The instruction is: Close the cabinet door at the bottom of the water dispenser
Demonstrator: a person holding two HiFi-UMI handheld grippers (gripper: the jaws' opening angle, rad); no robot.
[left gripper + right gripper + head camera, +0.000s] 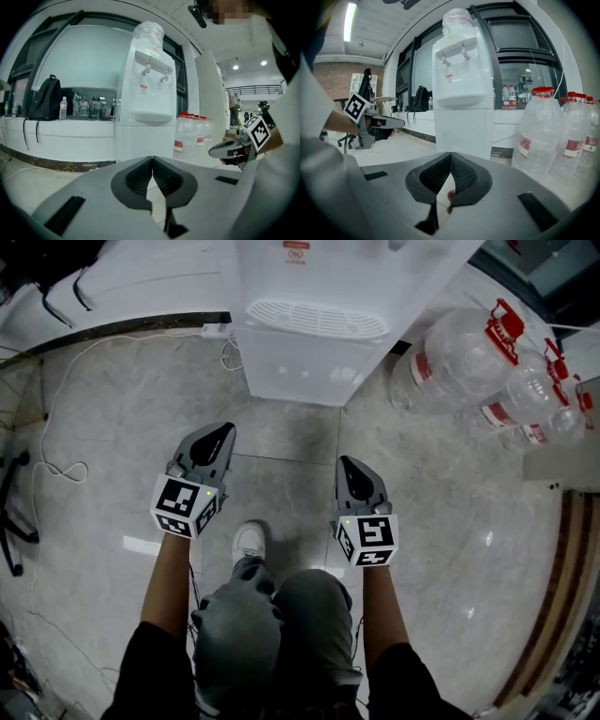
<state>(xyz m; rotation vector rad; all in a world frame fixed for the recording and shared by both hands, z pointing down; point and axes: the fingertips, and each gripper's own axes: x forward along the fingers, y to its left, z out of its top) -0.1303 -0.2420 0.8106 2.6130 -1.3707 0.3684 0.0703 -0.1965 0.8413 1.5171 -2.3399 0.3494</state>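
The white water dispenser stands straight ahead on the tiled floor, with a bottle on top. Its bottom cabinet door looks flush with the body in every view. My left gripper and right gripper hover side by side over the floor, a short way in front of the door and touching nothing. Both have their jaws shut with nothing between them. Each gripper shows in the other's view: the right gripper and the left gripper.
Several large water bottles with red caps lie and stand right of the dispenser. A white cable runs over the floor at the left by a chair base. A backpack sits on the ledge. The person's shoe is below the grippers.
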